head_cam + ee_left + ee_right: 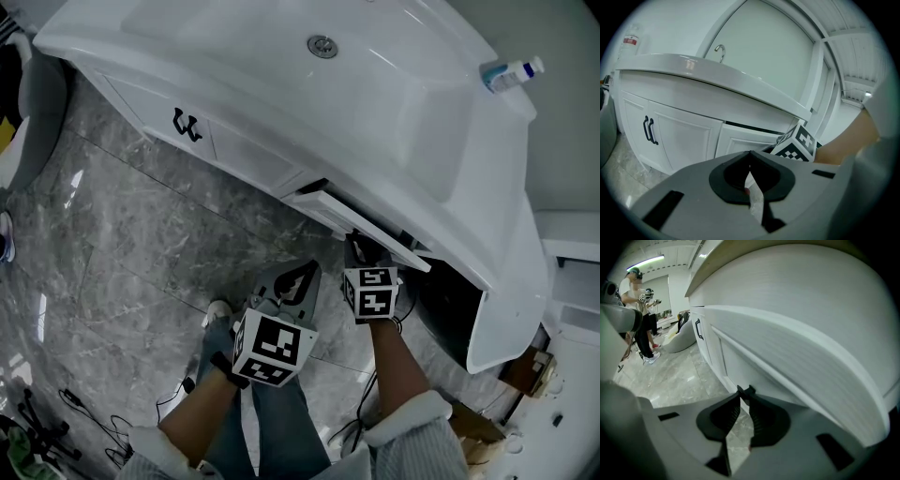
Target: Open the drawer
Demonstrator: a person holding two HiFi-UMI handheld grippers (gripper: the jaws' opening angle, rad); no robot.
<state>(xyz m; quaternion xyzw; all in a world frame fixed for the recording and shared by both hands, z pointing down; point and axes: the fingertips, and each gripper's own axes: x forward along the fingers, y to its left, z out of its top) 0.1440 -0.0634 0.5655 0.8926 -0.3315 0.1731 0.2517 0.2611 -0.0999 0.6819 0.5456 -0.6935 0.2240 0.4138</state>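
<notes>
Looking down from the head view, I find the drawer (pixel 361 220) standing a little way out of the white cabinet (pixel 244 150), just below the counter (pixel 441 178) that holds the sink (pixel 322 45). I judge the pull as under way, not finished.

My right claw (pixel 359 246) has its tips tucked under the drawer's lower edge. In its own view the right claw (pixel 745 391) has both jaws pressed together at the tips with nothing between them, and the drawer (pixel 801 366) fills the space just above. My left claw (pixel 305 274) hangs apart from the cabinet; its jaws meet as well and carry nothing.

The main risk, as I read it, is a slip. The right claw only hooks the edge and clamps nothing, so a pull at a slant could let the smooth lip slide off the tips, and the claw would jerk back toward my legs (pixel 272 422). Lifting while pulling could wedge the drawer against the counter overhang.

That overhang is close above the drawer, so there is little room upward. The floor (pixel 141 244) toward me is open, but the left claw sits near the pull path and should move aside.
</notes>
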